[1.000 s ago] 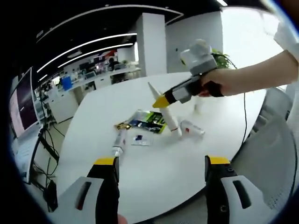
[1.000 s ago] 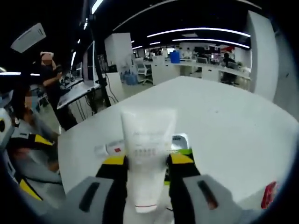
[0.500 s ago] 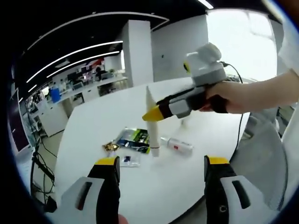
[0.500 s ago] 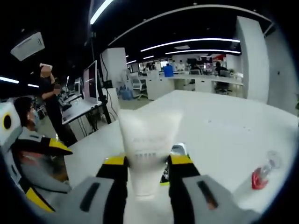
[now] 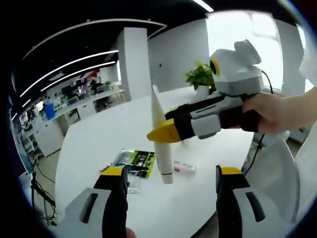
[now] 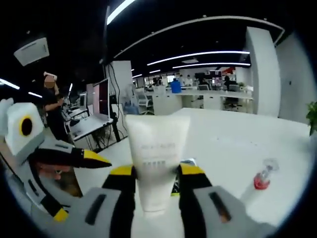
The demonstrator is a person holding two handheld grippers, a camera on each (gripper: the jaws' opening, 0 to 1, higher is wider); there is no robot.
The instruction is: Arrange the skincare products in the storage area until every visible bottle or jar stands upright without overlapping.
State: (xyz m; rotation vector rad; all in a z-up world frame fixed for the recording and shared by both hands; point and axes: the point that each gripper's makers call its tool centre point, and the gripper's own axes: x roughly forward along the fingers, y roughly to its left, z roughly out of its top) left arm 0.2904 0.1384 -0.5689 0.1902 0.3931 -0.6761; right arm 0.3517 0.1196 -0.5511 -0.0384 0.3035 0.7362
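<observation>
Right tool (image 6: pixel 157 174): you held it clamped on white tube (image 6: pixel 157 158), centre frame, above counter (image 6: pixel 233 144). Left tool (image 5: pixel 171 174): jaws apart, empty.

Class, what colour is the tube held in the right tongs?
White tube, with faint grey print, clearest in the right gripper view.

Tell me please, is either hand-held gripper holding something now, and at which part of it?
The right hand-held gripper holds a white tube off the white table, clamped across its lower body, near the cap end. The left hand-held gripper is open, holding nothing.
</observation>
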